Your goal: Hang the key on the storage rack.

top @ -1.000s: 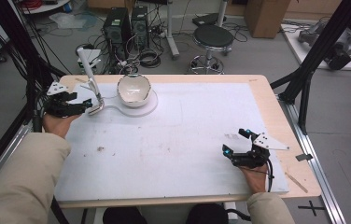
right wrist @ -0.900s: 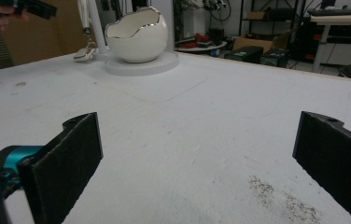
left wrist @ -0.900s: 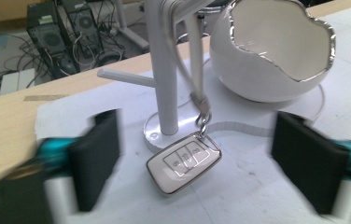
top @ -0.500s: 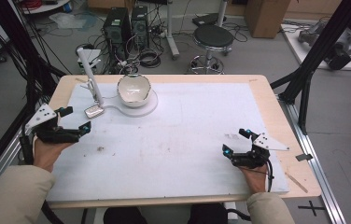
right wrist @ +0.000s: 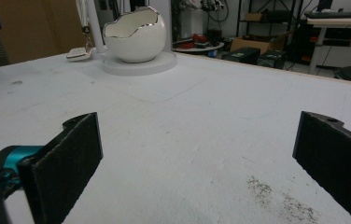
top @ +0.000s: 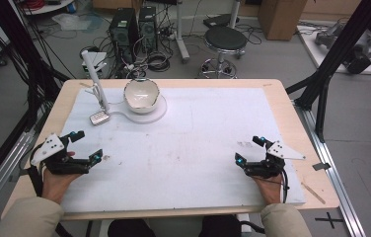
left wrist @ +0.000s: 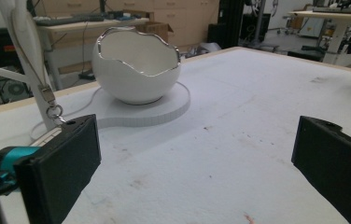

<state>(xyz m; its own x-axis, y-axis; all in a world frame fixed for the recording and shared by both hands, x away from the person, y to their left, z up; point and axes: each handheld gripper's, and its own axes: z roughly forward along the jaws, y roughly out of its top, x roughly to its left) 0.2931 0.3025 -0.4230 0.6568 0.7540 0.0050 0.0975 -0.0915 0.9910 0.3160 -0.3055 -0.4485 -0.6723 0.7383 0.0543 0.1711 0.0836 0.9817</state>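
Note:
A white egg-shaped bowl point(top: 141, 95) with a jagged silver rim stands on a round white base point(top: 158, 114) at the far left of the white mat point(top: 198, 138). Left of it rises a slanted white post point(top: 94, 74) with a small silver tag point(top: 99, 118) at its foot. My left gripper point(top: 87, 145) lies low near the mat's left edge. Its jaws have just been opening and stand open with nothing between them. In the left gripper view, the bowl point(left wrist: 136, 70) is ahead of the left gripper point(left wrist: 197, 172). My right gripper point(top: 248, 149) rests open and empty at the near right, far from the bowl point(right wrist: 134, 35).
The mat covers most of a wooden table point(top: 292, 123). Dark specks point(right wrist: 281, 200) mark the mat near the right gripper. Beyond the far edge stand a black stool point(top: 225, 39), computer towers point(top: 124, 29) and loose cables. Black frame posts point(top: 321, 84) flank the table.
My left gripper has drawn back from the white post towards the near left edge and sunk lower, with its jaws wider apart. The right gripper has stayed where it was.

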